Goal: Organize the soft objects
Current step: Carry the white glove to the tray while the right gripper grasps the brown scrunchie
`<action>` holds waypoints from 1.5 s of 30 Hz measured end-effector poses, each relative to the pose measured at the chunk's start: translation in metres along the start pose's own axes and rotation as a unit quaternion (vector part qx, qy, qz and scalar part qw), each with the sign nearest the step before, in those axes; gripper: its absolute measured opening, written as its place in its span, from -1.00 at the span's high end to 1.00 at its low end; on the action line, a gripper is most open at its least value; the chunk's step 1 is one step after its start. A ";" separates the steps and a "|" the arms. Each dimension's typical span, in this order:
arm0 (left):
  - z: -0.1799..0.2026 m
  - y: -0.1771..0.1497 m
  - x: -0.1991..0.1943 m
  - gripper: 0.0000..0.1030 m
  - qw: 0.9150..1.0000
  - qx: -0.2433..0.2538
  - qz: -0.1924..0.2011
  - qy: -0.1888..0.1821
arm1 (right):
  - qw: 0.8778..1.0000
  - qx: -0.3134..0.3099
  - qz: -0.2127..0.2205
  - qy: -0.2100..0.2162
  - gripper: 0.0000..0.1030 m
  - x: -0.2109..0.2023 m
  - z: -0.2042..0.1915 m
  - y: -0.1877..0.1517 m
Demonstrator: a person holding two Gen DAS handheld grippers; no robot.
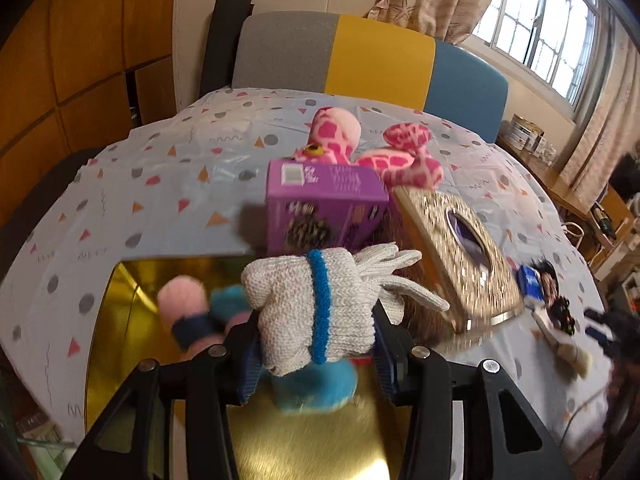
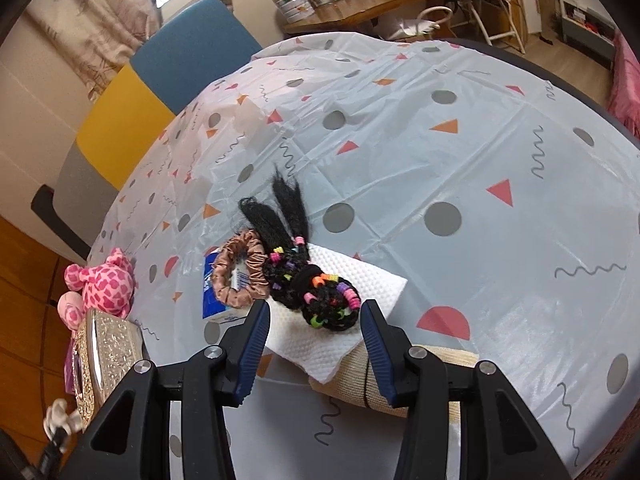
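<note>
My left gripper [image 1: 316, 344] is shut on a bundle of white knitted gloves [image 1: 316, 304] with a blue cuff band, held above a shiny gold tray [image 1: 120, 320]. In the tray lie a pink soft toy [image 1: 182, 300] and a blue plush piece [image 1: 320, 390]. A pink spotted plush [image 1: 340, 136] lies behind a purple box [image 1: 324, 208]. My right gripper [image 2: 316, 328] stands open above a white paper napkin [image 2: 352, 304]. On that napkin rests a black braided hairpiece [image 2: 316, 292] with coloured beads. A satin scrunchie [image 2: 240, 272] lies to its left.
A glittery gold tissue box [image 1: 460, 252] stands right of the purple box. A blue packet [image 2: 210, 296] lies under the scrunchie, and a beige woven pad [image 2: 432, 384] lies under the right fingers. A multicoloured chair [image 1: 360, 56] stands behind the patterned tablecloth [image 2: 460, 160].
</note>
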State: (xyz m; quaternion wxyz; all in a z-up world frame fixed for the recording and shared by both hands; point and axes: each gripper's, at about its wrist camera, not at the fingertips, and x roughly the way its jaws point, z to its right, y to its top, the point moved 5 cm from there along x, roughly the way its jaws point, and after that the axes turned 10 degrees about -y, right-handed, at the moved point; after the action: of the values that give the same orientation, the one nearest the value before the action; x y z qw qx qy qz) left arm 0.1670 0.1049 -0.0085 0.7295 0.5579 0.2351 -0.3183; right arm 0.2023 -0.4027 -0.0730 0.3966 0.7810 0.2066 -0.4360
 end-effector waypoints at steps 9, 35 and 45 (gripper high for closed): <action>-0.019 -0.037 -0.019 0.08 1.000 -0.017 0.000 -0.010 | 0.991 -0.126 -0.014 -0.032 0.08 0.024 -0.035 0.020; -0.028 -0.054 -0.022 0.08 0.999 -0.040 -0.003 -0.029 | 0.987 -0.146 -0.071 0.010 0.86 0.063 -0.101 0.012; -0.039 -0.067 -0.032 0.08 0.998 -0.053 -0.004 -0.017 | 0.979 -0.197 -0.045 -0.012 0.87 0.040 -0.094 -0.009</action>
State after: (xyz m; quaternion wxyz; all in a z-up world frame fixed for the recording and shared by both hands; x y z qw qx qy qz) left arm 0.0969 0.1372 -0.0411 0.7604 0.5121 0.2416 -0.3180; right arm 0.2664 -0.3237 -0.0821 0.5250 0.6723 0.3180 -0.4138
